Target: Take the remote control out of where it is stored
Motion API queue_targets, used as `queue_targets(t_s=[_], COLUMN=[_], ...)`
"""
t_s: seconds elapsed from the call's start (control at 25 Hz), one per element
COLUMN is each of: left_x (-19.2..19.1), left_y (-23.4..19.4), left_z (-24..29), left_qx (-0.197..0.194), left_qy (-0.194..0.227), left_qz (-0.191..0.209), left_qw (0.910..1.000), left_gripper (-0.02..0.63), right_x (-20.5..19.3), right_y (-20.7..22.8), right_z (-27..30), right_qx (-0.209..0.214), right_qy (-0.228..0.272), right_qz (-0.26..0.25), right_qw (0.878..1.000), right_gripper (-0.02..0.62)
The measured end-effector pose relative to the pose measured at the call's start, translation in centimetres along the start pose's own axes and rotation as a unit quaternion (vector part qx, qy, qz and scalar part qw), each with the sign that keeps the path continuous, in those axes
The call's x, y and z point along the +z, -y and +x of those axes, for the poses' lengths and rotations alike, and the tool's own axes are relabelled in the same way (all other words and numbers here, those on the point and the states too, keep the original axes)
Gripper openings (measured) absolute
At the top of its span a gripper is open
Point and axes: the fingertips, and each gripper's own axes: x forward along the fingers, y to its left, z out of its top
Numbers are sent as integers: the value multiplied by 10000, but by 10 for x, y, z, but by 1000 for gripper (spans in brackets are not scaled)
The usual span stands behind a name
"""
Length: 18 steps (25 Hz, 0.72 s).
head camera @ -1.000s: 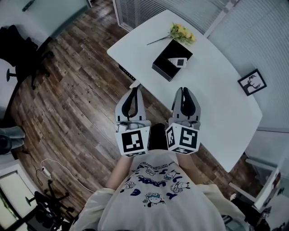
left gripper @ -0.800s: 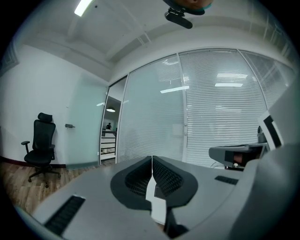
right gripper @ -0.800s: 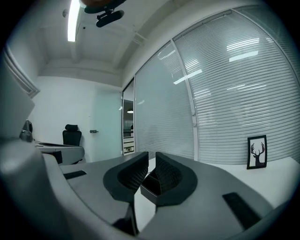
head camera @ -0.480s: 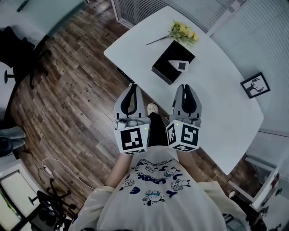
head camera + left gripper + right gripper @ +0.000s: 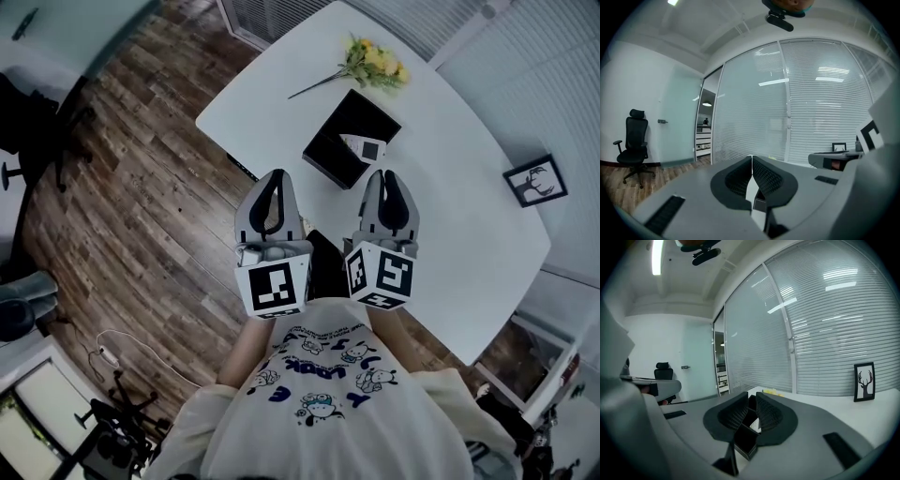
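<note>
A black open box (image 5: 337,141) stands on the white table (image 5: 450,178), and a pale remote control (image 5: 364,147) lies in it at its right side. My left gripper (image 5: 274,175) hovers over the table's near edge, just short of the box, its jaws closed together with nothing between them. Level with it, my right gripper (image 5: 387,174) floats just short of the remote, also shut and empty. In the right gripper view the box (image 5: 743,442) shows low between the jaws of the right gripper (image 5: 752,395). The left gripper (image 5: 751,157) points at the blinds.
Yellow flowers (image 5: 375,64) lie beyond the box. A framed deer picture (image 5: 536,181) stands at the table's right edge. Wooden floor (image 5: 141,187) spreads to the left, with an office chair (image 5: 633,140) by the far wall. Glass walls with blinds stand behind the table.
Both grippers have come closer to the table and the box, which now sits nearer their tips. Both stay shut and empty.
</note>
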Motion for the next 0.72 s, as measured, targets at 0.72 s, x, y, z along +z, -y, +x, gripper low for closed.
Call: queue_targets(t_s=[0.72], left_x=[-45], left_y=[9], left_z=[55], left_qx=[-97], left_qy=[-645], left_qz=[62], left_qw=[9978], left_gripper=[18], right_x=[-50], right_y=[35], right_z=[51], right_qx=[-145], right_qy=[-690], right_qz=[371], right_qw=[9968], right_gripper=[184])
